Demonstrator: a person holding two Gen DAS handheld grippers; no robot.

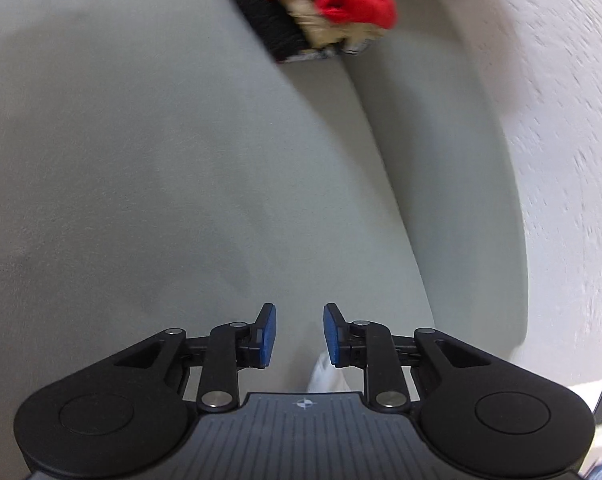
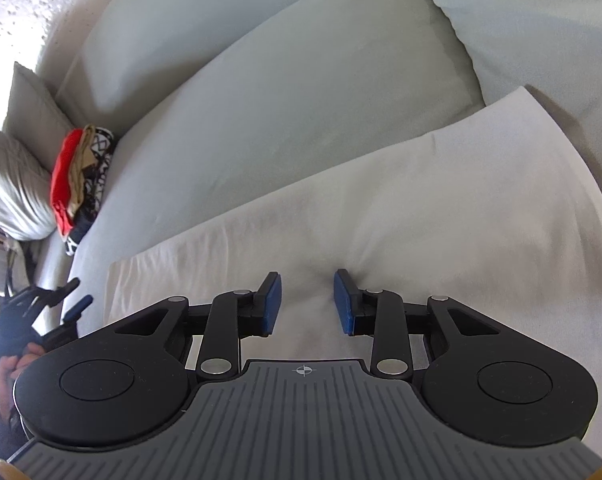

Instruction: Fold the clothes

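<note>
My right hand-held gripper (image 2: 307, 300) hovers with blue pads apart, empty, low over flat white cloth (image 2: 381, 216) on grey sofa seat (image 2: 241, 120), likely seeking fold edge. Left hand-held gripper (image 1: 299, 334) likewise parted, empty. Folded red-tan-patterned stack (image 2: 81, 180) parked at 9 o'clock, kept clear.

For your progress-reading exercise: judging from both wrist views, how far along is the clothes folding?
Done: a stack of folded clothes, red on one side, sits at the far end of the sofa. In hand: a white cloth lies flat and looks at least partly folded; the right tool hangs open over it, gripping nothing. The left tool is open too, over bare cushion. Left: finishing the white cloth and adding it to the stack.
</note>
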